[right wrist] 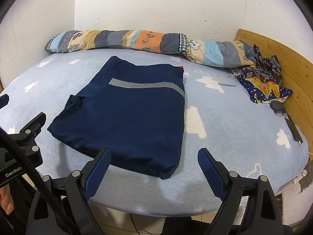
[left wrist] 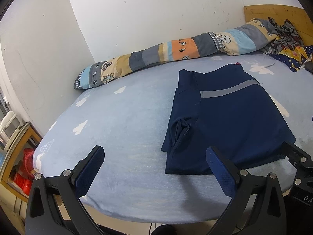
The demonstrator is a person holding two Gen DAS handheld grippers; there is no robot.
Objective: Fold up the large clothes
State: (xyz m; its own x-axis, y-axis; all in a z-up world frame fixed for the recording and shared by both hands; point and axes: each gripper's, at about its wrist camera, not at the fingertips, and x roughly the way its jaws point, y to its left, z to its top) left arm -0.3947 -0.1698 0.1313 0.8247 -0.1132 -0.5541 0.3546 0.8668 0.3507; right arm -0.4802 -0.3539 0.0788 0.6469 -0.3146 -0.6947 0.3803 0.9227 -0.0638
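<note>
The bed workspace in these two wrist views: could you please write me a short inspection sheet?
Surface: bed sheet, light blue with white clouds.
Job's things: navy garment, folded into a rectangle, grey stripe up.
Clutter: rolled striped quilt along the wall; crumpled patterned clothes by the headboard.
Grippers: left gripper and right gripper, jaws open, holding nothing.
Cables: white cable at the bed's right edge.
Surroundings: marked white wall.
</note>
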